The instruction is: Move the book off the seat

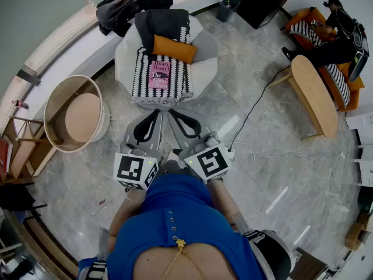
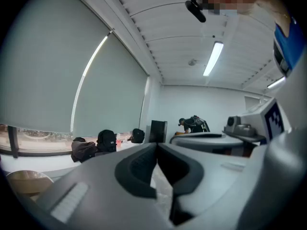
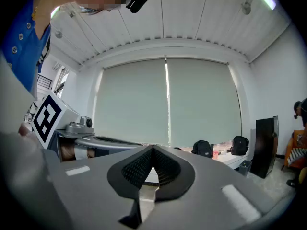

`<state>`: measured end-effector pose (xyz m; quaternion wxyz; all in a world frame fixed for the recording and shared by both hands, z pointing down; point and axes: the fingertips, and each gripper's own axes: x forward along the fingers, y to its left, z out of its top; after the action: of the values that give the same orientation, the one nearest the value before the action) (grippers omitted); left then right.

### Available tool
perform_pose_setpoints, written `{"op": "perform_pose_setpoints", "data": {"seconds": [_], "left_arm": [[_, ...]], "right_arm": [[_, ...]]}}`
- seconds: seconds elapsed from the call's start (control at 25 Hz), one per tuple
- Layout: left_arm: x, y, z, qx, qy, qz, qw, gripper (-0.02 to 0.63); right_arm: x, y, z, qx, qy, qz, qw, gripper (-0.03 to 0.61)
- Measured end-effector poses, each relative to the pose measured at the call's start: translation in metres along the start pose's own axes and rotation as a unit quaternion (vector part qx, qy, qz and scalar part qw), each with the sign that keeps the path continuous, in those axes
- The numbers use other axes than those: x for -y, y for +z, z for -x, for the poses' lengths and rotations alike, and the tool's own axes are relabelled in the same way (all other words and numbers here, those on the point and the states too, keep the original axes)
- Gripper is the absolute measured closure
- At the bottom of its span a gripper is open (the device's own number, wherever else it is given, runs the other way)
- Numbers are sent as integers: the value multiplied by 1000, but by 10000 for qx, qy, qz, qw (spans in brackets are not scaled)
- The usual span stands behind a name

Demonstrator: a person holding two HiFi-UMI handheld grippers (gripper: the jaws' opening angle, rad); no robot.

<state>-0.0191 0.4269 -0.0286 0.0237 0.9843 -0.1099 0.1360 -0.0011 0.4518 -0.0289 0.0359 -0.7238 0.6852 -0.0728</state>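
Observation:
A pink book [image 1: 159,74] lies flat on a black-and-white striped throw [image 1: 141,76] over a round white seat [image 1: 204,69], ahead of me in the head view. An orange cushion [image 1: 174,48] rests just behind the book. My left gripper [image 1: 158,112] and right gripper [image 1: 171,113] are held side by side close to my body, tips just short of the seat's front edge, both shut and empty. In the left gripper view the left gripper [image 2: 157,144] points level across the room; the right gripper [image 3: 152,148] in its view faces the window blind. The book appears in neither gripper view.
A round wooden side table [image 1: 78,116] stands left of the seat. An oval wooden table [image 1: 315,94] and a person on an orange chair [image 1: 327,39] are at the right. A cable [image 1: 254,107] trails over the marble floor. Dark bags [image 1: 118,11] lie on the window ledge.

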Motion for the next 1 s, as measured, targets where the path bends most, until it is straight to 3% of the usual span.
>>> {"op": "perform_pose_setpoints", "data": {"seconds": [0.24,0.64,1.0], "left_arm": [[-3,-4,-7,5,68,50,10000,611],[-43,-18,-50,-65,117,279,9995,611],[-121,-5,-114,-132,101,-160,9997,612]], "right_arm": [[17,-2,2,101,-79,-332,9994,578],[56,-16,-24,1,-258,-242,9994,577],[103,-20,-113,-129,-428,-228,9987,577]]}}
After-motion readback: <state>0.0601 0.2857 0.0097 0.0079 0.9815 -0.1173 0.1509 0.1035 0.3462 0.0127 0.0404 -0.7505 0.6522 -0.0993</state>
